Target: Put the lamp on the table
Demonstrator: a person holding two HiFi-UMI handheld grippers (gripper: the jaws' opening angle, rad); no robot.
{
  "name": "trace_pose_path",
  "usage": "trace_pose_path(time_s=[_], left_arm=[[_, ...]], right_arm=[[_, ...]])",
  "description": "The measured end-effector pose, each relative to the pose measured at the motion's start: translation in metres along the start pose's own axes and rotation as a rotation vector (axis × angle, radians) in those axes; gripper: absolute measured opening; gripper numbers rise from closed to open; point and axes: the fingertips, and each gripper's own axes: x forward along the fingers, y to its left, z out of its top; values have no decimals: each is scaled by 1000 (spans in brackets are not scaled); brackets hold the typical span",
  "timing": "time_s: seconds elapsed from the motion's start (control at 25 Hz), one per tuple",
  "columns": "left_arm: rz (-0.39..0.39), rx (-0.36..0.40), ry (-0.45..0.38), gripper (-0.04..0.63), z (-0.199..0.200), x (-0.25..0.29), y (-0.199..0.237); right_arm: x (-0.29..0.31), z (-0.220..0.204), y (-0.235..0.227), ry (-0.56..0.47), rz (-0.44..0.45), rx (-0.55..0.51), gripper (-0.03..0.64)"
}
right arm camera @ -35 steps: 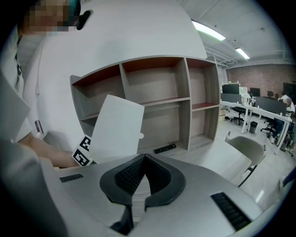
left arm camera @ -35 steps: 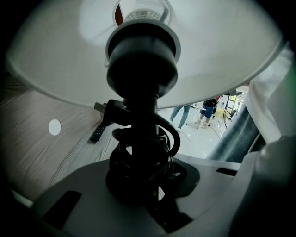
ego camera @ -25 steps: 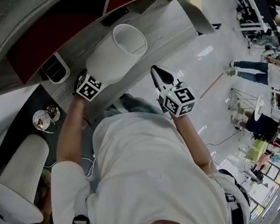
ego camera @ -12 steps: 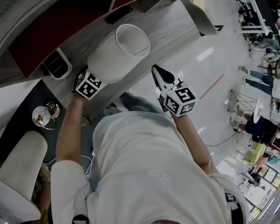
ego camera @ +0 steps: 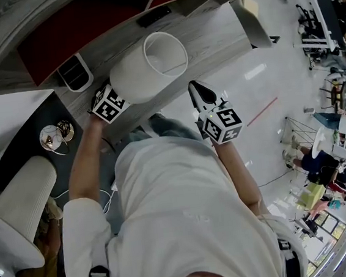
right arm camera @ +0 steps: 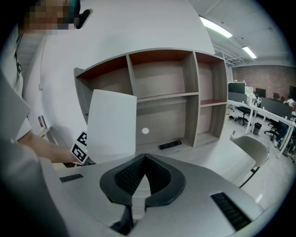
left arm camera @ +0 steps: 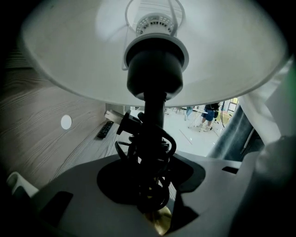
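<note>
An open office with a glossy white floor (ego camera: 242, 90) lies behind a pale wood-grain desk (ego camera: 212, 38), which is backed by a shelf unit with red panels (right arm camera: 162, 97).

At about eleven o'clock from the person, the bare left forearm reaches forward. The left gripper (left arm camera: 155, 178) is tucked under the shade, angled forward and down. Its jaws have just been opening and now stand wide. The lamp's black stem (left arm camera: 155, 115), wound with a black cord (left arm camera: 148, 152), is between them but looks free of the pads.

The white drum-shaded lamp (ego camera: 144, 67) stands upright at the near edge of the desk. Its foot is mostly hidden. The release suggests the lamp is already set down, so the placing is probably done and only the withdrawal is left.

A slim black remote control (ego camera: 153, 16) lies at twelve o'clock beyond the lamp. At one o'clock the right gripper (ego camera: 200, 94) is held forward and tilted down. It is empty with its jaws closed, and it sits near the lamp without touching it.
</note>
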Motion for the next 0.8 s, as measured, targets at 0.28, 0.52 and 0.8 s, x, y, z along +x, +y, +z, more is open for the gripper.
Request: trace_pose_path(time_s=[0.28, 0.52, 0.8], left_arm=[[19, -9, -17, 208, -4, -13, 0], [41, -16, -30, 219, -2, -28, -4], [70, -38, -23, 221, -11, -40, -3]], right_arm=[[8, 1, 9, 9, 24, -11, 29], [15, 2, 19, 12, 49, -24, 29], [22, 3, 30, 17, 77, -34, 29]])
